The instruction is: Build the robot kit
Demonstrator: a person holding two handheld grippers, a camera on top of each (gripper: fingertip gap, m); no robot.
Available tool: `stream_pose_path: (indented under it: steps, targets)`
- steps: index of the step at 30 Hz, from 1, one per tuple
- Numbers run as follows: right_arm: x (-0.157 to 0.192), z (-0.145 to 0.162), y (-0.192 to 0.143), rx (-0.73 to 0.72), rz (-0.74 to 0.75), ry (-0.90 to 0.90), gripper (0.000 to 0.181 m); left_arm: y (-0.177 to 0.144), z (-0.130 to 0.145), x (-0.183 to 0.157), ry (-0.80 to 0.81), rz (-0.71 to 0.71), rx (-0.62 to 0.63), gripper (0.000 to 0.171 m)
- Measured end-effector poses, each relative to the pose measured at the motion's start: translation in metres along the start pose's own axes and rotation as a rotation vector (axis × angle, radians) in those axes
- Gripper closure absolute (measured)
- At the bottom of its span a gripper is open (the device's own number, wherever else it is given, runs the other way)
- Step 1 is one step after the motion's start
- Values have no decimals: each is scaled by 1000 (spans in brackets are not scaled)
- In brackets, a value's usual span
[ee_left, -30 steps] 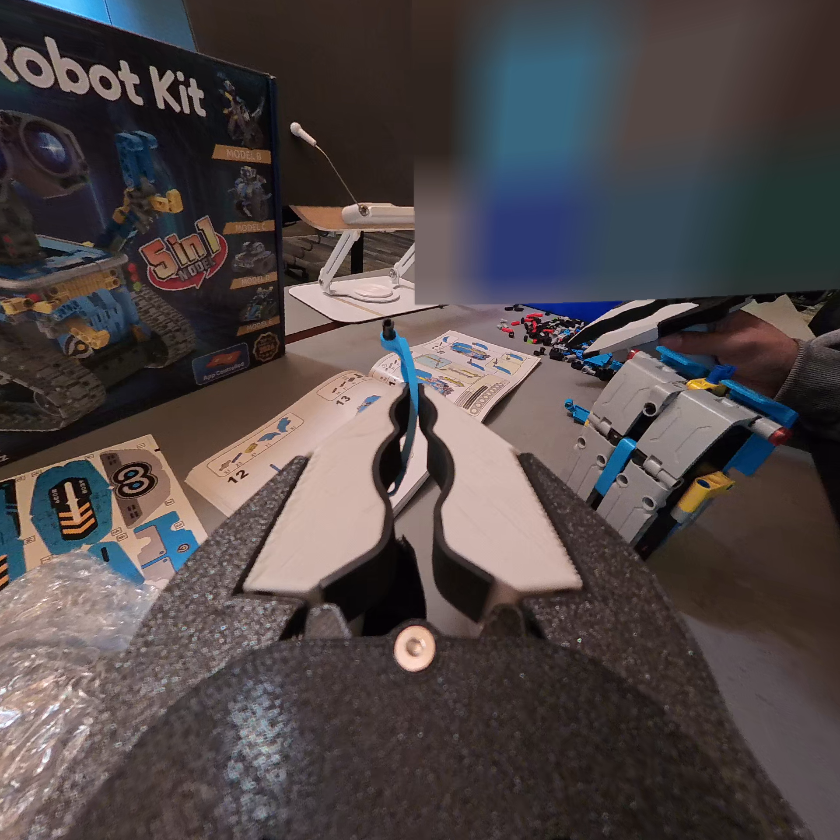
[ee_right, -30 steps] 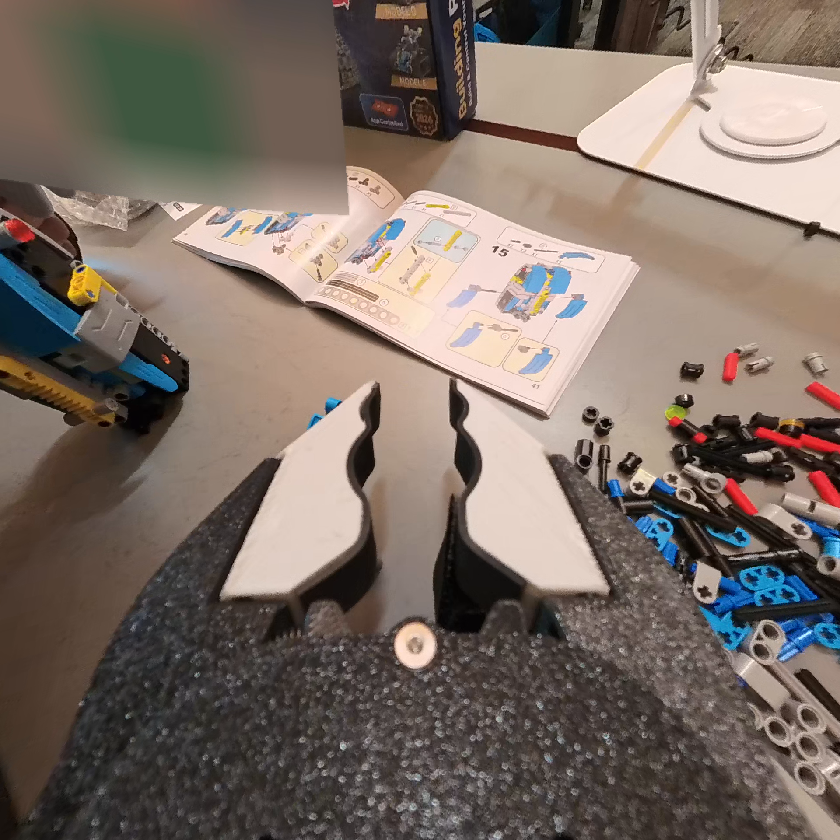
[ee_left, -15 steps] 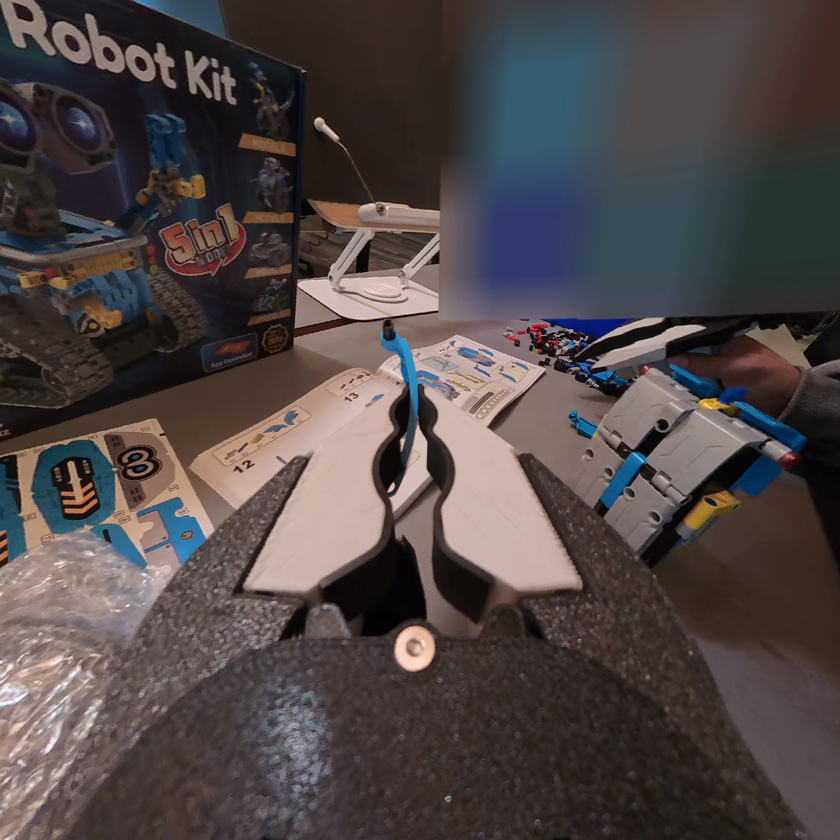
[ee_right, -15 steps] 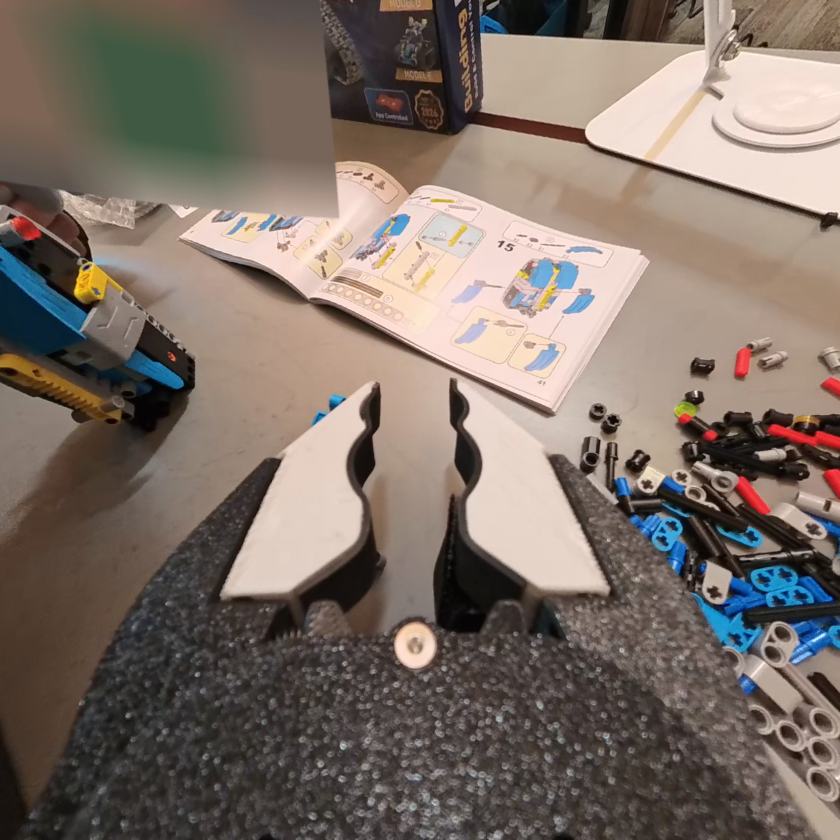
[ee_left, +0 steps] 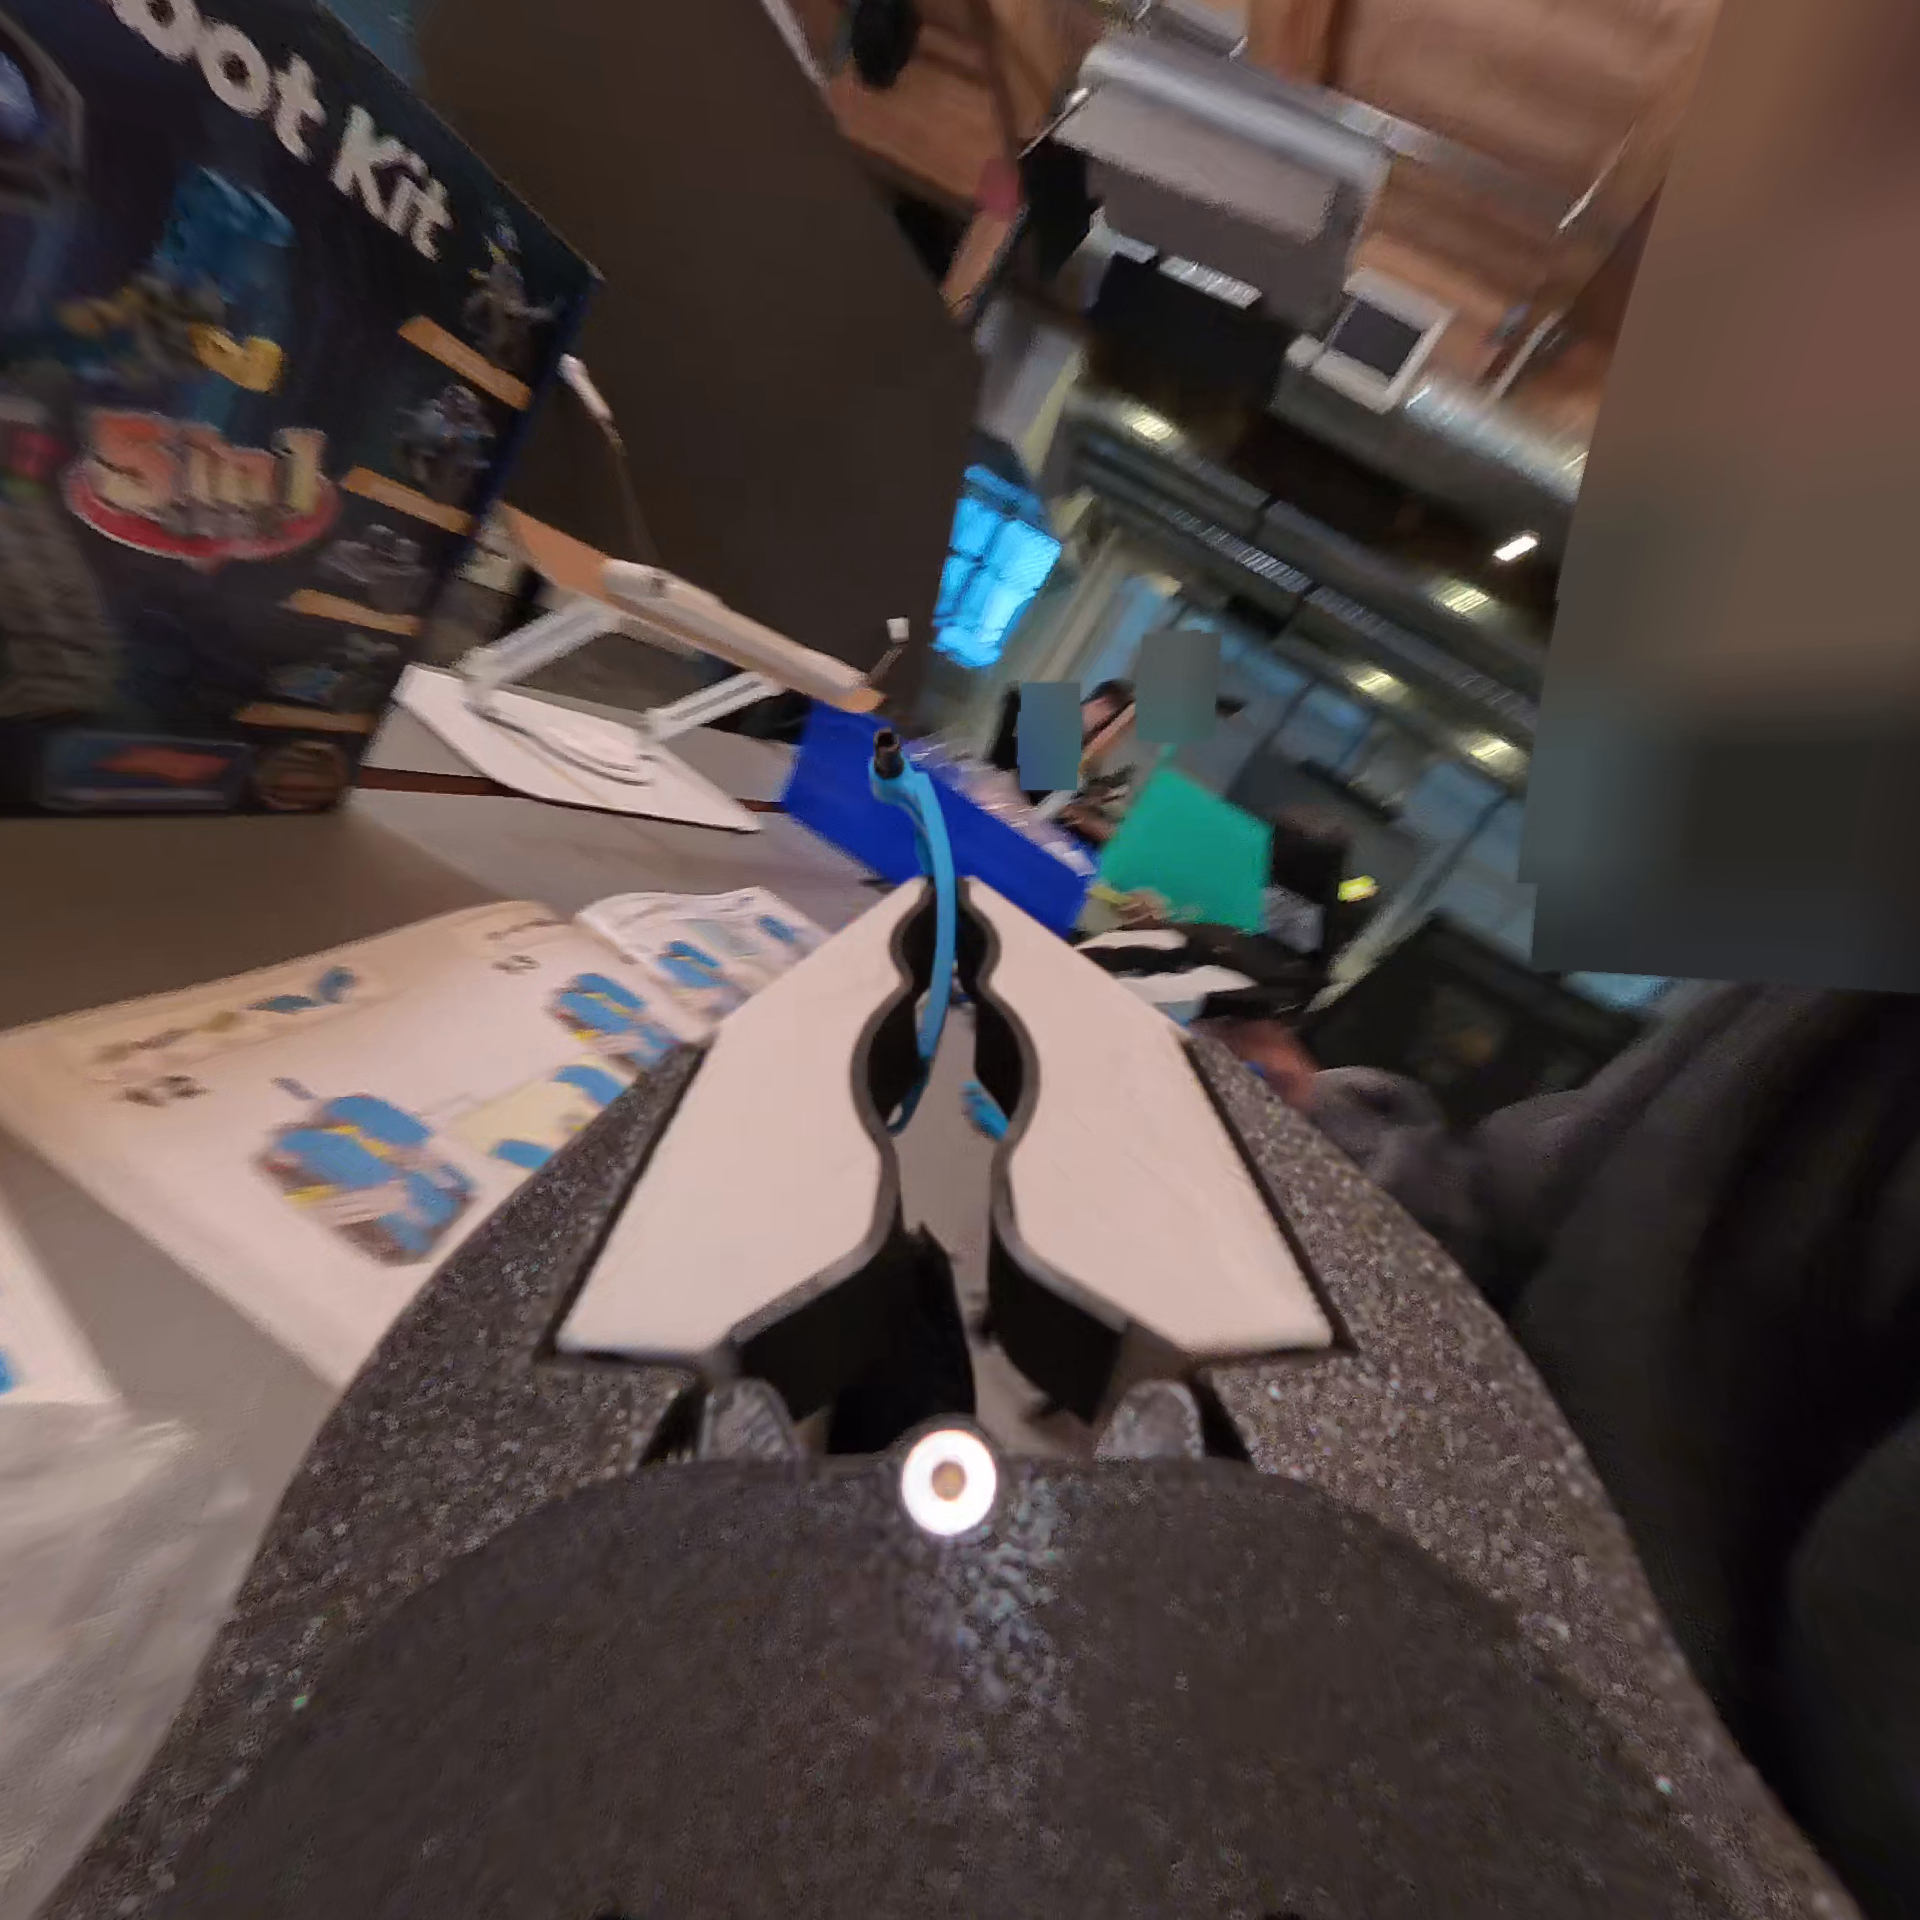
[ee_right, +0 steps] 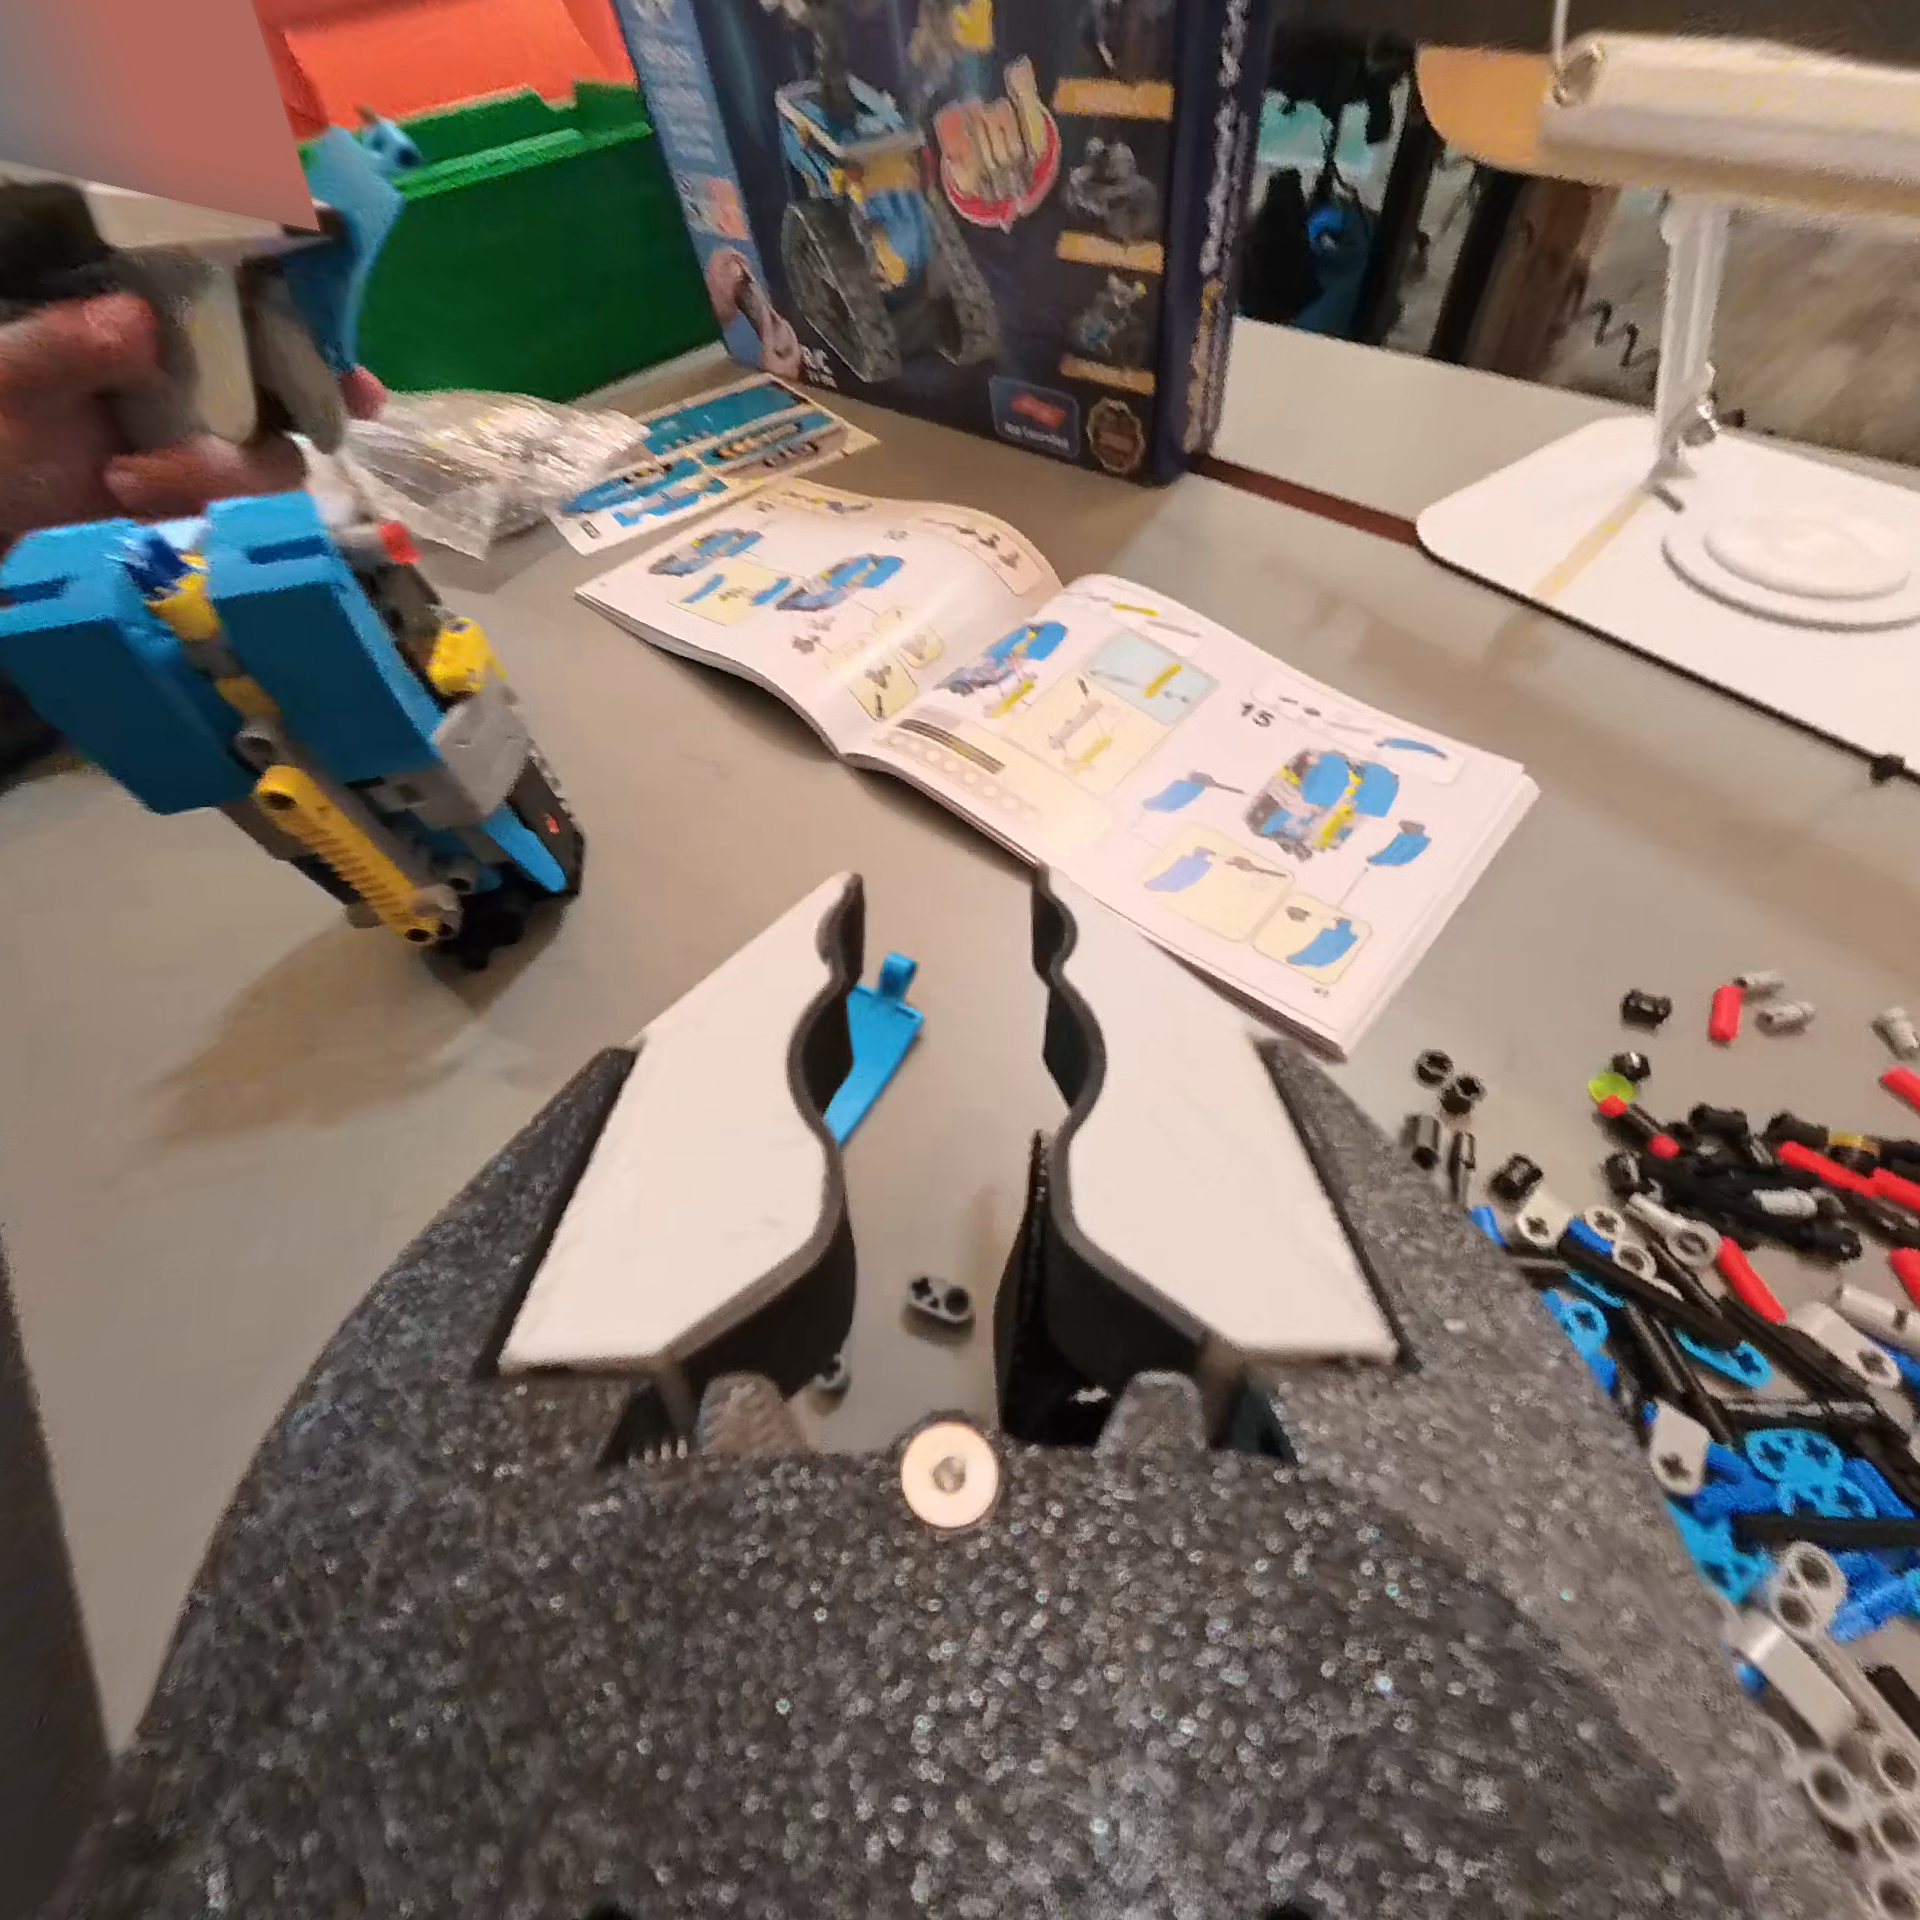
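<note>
dark-blue kit box (ee_right: 987,208): large white lettering, red badge, orange label strips | open instruction booklet (ee_right: 1091,748): printed step and page numbers | sticker sheet (ee_right: 707,457) beside the box: print too small to read

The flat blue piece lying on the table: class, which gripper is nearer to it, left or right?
Right. The right gripper hovers open directly over the flat blue piece, which shows between its jaws. The left gripper is raised away, shut on a thin blue curved strip.
</note>
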State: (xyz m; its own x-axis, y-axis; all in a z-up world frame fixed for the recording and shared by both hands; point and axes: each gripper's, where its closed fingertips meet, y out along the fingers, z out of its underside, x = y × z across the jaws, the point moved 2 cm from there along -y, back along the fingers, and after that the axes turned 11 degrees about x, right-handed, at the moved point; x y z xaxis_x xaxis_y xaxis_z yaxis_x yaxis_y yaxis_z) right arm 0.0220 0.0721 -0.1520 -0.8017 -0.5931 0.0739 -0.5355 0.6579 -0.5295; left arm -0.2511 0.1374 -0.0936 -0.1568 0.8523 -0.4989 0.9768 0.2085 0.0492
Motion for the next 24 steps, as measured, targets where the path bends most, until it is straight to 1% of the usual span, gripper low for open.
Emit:
stream_pose_path:
  steps: [3,5,7,9,12,14,15,17,19,21,24]
  targets:
    - [17,-8,-4,-45,-63,-52,146,-5,-7,-15,-161,204,-58,170]
    - [38,-16,-8,-88,-131,-101,147,-8,-11,-30,-234,353,-69,170]
    - [58,-18,-9,-89,-167,-148,147,-9,-13,-44,-253,441,-71,170]
    - [77,-16,-6,-68,-184,-203,147,-7,-7,-56,-236,492,-25,170]
    - [106,-27,-11,-116,-266,-215,147,1,8,-78,-168,539,94,170]
    - [123,-37,-16,-147,-372,-157,148,7,21,-88,-66,503,169,170]
    - [130,-40,-16,-141,-428,-118,146,9,28,-94,-1,489,210,170]
    - [145,-45,-16,-126,-544,-42,141,10,47,-112,125,517,324,171]
    - [163,-50,-19,-114,-674,15,144,10,65,-128,235,541,419,170]
    - [185,-49,-20,-76,-784,29,144,8,82,-141,278,580,516,170]
    - [206,-34,-13,30,-837,-26,148,7,112,-148,358,582,668,170]
